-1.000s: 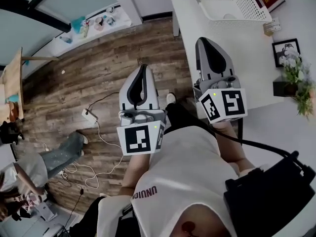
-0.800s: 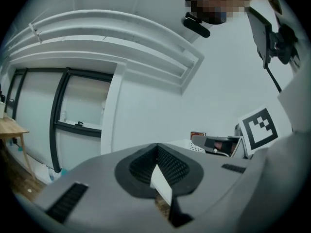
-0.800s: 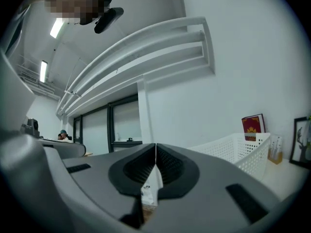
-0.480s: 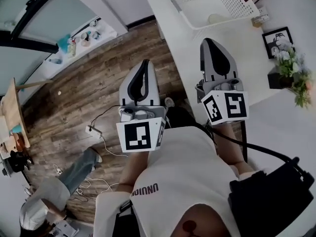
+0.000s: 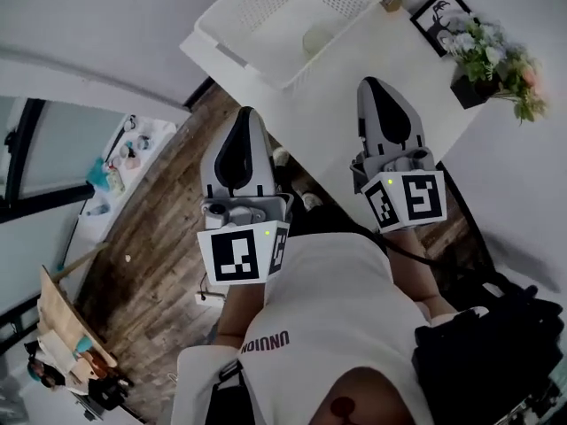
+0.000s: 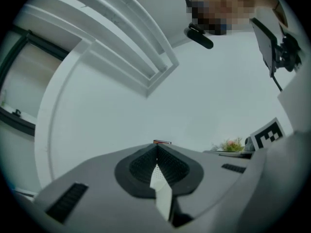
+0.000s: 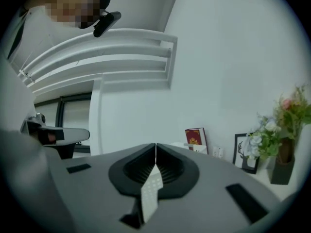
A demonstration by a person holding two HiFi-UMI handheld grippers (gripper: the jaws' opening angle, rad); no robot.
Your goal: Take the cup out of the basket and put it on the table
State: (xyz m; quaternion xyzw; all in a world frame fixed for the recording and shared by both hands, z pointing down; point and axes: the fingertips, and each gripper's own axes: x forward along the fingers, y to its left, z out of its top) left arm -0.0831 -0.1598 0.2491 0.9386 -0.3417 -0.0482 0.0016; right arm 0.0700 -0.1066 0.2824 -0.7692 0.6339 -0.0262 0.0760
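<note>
A white perforated basket (image 5: 266,11) stands on the white table (image 5: 354,73) at the top of the head view. Inside it lies a pale rounded shape, the cup (image 5: 317,39), only partly visible. My left gripper (image 5: 246,113) is shut and empty, its tip over the table's near edge, just short of the basket. My right gripper (image 5: 371,83) is also shut and empty, hanging above the table to the right of the basket. In both gripper views the jaws meet in a closed line, left gripper (image 6: 156,146) and right gripper (image 7: 155,144), and they face walls.
A dark pot of flowers (image 5: 485,53) and a framed picture (image 5: 439,16) stand at the table's far right. A red book (image 7: 195,137) leans by the wall. Wooden floor (image 5: 151,237) and a low shelf with small items (image 5: 124,158) lie to the left.
The head view has swung, bringing the basket and table down toward the centre. Both grippers stayed shut and now reach closer to the basket.
</note>
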